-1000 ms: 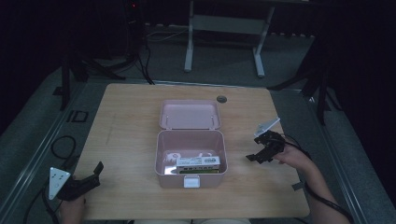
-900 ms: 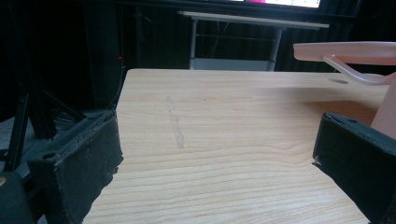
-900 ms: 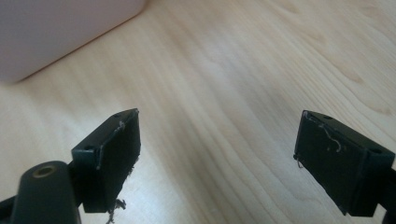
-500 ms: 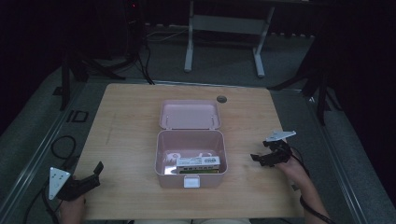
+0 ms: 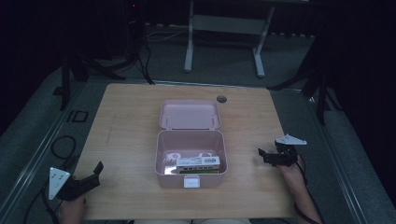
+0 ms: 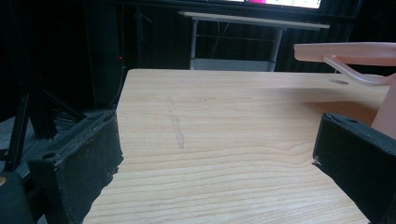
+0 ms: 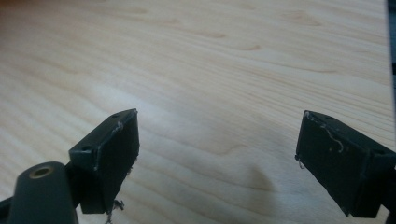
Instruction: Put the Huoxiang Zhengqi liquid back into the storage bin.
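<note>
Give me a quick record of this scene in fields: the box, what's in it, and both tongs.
surface: wooden table
box: pink box, at the table's middle, lid open and laid back on the far side
contents: a white and green carton lying in the box; other small items too dim to tell
left tongs: open, holding nothing, at the near left corner of the table
right tongs: open, holding nothing, right of the box, over bare wood
table hole: round grommet beyond the lid
</note>
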A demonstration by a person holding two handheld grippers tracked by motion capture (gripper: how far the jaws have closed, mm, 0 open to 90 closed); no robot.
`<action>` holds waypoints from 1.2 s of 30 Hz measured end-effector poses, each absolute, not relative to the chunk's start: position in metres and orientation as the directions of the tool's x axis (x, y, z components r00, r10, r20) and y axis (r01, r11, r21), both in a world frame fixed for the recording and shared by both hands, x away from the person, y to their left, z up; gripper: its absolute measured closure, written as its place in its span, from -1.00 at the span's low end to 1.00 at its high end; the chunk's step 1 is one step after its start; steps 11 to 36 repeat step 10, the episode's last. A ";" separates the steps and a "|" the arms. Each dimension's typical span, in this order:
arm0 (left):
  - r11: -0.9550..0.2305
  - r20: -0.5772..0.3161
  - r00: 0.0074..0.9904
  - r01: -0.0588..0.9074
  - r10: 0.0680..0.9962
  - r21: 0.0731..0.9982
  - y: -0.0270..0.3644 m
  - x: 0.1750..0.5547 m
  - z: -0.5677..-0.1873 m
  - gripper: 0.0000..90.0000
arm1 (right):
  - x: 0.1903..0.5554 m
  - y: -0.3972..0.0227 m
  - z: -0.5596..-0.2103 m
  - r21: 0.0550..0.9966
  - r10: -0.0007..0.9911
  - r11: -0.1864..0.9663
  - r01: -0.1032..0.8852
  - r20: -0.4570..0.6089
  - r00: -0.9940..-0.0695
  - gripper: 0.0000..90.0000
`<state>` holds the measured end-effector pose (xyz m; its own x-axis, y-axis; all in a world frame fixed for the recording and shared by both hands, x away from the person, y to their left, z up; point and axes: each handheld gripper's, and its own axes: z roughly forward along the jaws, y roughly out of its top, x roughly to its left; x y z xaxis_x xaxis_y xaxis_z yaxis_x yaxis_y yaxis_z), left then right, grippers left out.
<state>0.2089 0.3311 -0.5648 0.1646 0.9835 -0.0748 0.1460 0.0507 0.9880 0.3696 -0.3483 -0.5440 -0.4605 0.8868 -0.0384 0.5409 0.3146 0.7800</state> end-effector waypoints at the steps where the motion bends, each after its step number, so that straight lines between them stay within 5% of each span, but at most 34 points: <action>1: 0.051 -0.075 0.164 0.146 0.984 0.988 0.331 0.209 -0.565 -0.98 | 0.369 -0.349 -0.545 0.786 0.891 0.304 0.539 -0.035 -0.452 -0.71; 36: 0.052 -0.076 0.161 0.148 0.984 0.988 0.331 0.209 -0.565 -0.98 | 0.367 -0.357 -0.546 0.814 0.915 0.238 0.530 -0.005 -0.403 -0.71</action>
